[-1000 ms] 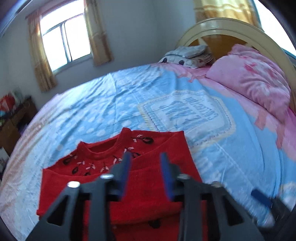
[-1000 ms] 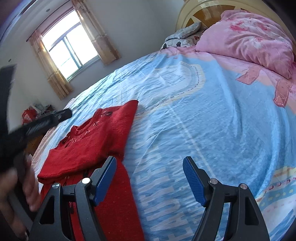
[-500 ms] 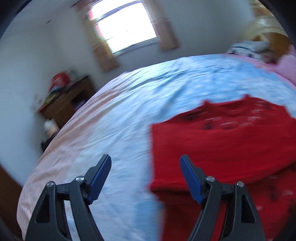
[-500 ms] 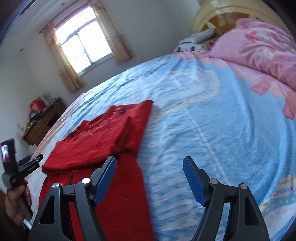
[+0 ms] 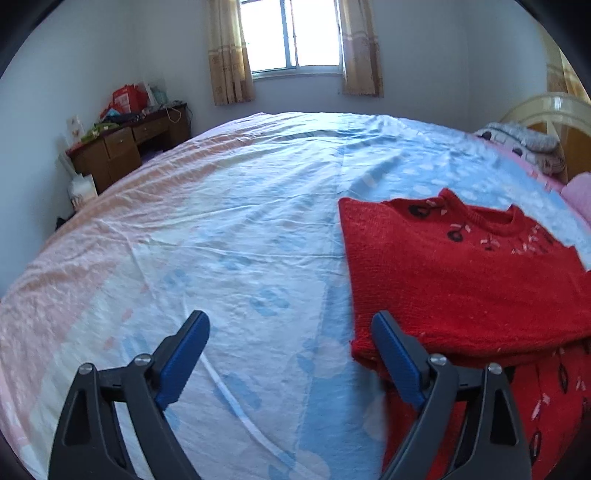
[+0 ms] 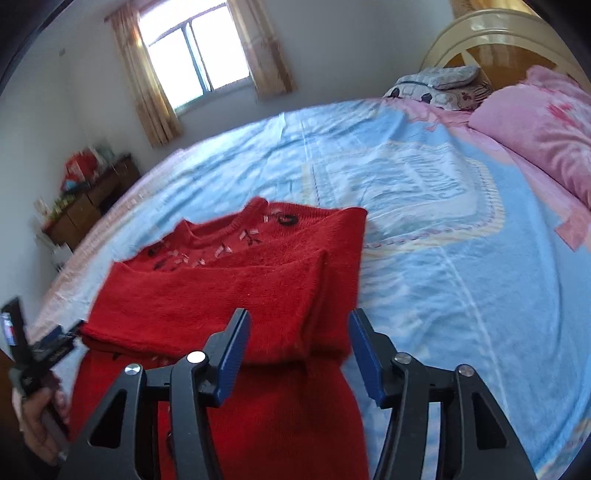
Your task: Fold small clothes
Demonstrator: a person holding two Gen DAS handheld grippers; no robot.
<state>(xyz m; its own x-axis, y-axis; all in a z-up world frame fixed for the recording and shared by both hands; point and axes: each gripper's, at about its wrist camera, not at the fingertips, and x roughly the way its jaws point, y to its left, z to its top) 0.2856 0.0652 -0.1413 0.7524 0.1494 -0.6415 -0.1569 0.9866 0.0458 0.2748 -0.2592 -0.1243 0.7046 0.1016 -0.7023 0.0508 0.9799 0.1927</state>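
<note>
A red knitted sweater with black and white flower marks lies on the blue bedsheet, its sleeves folded across the body. In the left wrist view my left gripper is open and empty, just left of the sweater's folded left edge. In the right wrist view the sweater fills the near left. My right gripper is open, its jaws either side of the folded sleeve's right part, just above the cloth. The left gripper's handle, in a hand, shows at the left edge.
A pink duvet and a folded grey blanket lie by the yellow headboard. A wooden desk with clutter stands by the wall left of the bed. A window is behind.
My left gripper opened, let go of the sweater and swung left off it to the bare sheet. My right gripper moved left over the sweater's right side and narrowed somewhat.
</note>
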